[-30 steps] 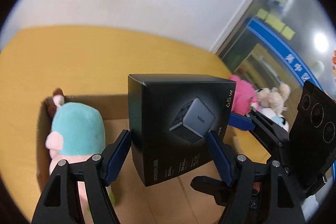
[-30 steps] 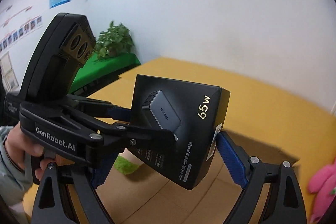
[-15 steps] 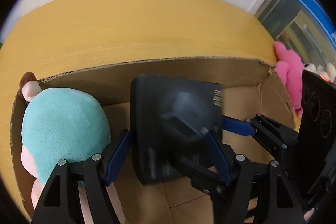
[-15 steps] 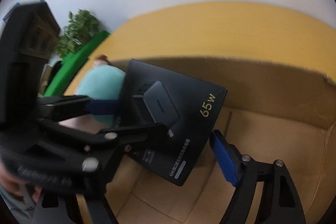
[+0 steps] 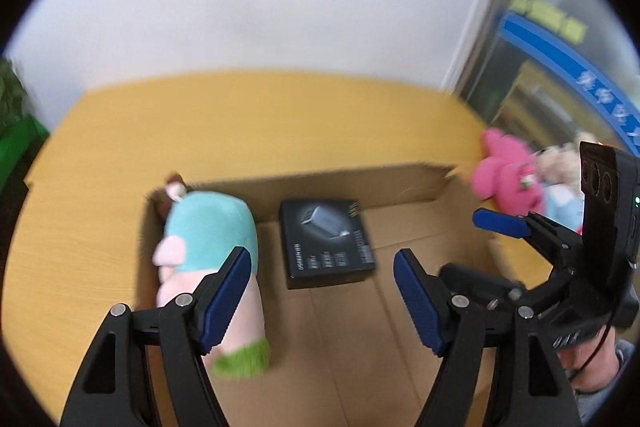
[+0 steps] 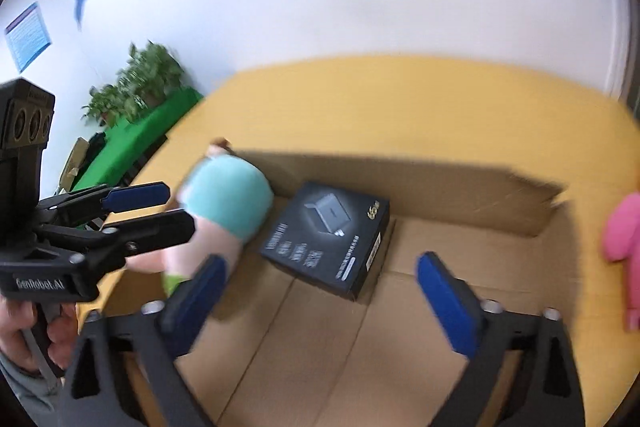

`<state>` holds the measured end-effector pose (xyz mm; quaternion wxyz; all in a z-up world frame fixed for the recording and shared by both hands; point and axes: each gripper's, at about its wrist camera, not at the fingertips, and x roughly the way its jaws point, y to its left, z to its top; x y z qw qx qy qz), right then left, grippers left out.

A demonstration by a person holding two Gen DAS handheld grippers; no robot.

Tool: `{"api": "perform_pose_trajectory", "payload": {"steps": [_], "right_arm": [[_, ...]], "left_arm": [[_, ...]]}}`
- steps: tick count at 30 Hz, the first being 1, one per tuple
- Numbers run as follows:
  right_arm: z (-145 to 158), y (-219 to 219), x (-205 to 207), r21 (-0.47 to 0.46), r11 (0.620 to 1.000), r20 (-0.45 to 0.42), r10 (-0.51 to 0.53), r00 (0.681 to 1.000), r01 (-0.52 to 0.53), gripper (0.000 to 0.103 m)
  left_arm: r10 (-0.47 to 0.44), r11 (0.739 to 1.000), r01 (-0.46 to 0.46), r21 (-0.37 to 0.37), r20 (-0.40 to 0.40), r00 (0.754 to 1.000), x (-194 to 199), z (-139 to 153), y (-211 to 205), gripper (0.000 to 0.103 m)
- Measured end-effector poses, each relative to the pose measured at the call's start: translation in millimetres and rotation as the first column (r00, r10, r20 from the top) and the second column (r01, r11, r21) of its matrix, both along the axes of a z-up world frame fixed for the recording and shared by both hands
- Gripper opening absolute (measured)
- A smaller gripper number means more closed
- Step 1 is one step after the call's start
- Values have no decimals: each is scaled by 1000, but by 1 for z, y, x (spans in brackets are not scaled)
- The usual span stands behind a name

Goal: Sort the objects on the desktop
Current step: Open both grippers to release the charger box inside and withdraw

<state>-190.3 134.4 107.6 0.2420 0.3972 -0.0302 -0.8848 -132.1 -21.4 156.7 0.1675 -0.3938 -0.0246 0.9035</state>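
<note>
A black charger box lies flat on the floor of an open cardboard box, near its far wall; it also shows in the right wrist view. A teal and pink plush toy lies beside it on the left. My left gripper is open and empty above the carton, pulled back from the charger box. My right gripper is open and empty above the carton too. The right gripper shows in the left wrist view, the left gripper in the right wrist view.
The carton stands on a yellow table. A pink plush toy and other plush toys lie right of the carton; the pink one shows in the right wrist view. A white wall stands behind the table. Potted plants stand far left.
Both grippers held the black charger box, lowered it into the carton and let go. They opened and pulled back and up; the box now lies on the carton floor.
</note>
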Motion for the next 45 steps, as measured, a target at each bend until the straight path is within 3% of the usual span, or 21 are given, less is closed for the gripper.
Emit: {"api": "perform_pose_trajectory", "payload": {"steps": [4, 7, 10, 13, 15, 22, 28, 39, 45], "right_arm": [[41, 32, 67, 17, 998, -106, -56, 993, 58, 103], [56, 49, 114, 21, 994, -162, -105, 981, 110, 103], [62, 63, 156, 12, 987, -214, -155, 964, 161, 103], [62, 64, 183, 61, 977, -254, -183, 950, 205, 103], [57, 62, 192, 93, 969, -249, -202, 947, 231, 103], [52, 72, 220, 55, 960, -227, -255, 940, 274, 103], [54, 79, 236, 69, 963, -227, -238, 944, 260, 103], [53, 91, 258, 13, 973, -217, -221, 951, 229, 103], [52, 105, 262, -16, 981, -223, -191, 956, 192, 103]], "left_arm": [[17, 1000, -14, 21, -159, 987, 79, 38, -16, 79], [33, 999, -28, 25, -233, 972, 118, 46, -22, 79], [41, 999, -43, -3, -237, 971, 137, 39, -20, 79], [34, 999, -35, 1, -219, 975, 148, 31, -15, 79], [40, 999, -37, 16, -222, 974, 160, 28, -14, 79], [20, 1000, -15, 21, -251, 968, 191, 21, 6, 79], [20, 999, -12, 36, -239, 971, 204, 12, 18, 79], [83, 994, -101, -50, -289, 954, 223, 9, 25, 79], [90, 995, -97, -9, -297, 951, 227, 10, 18, 79]]}}
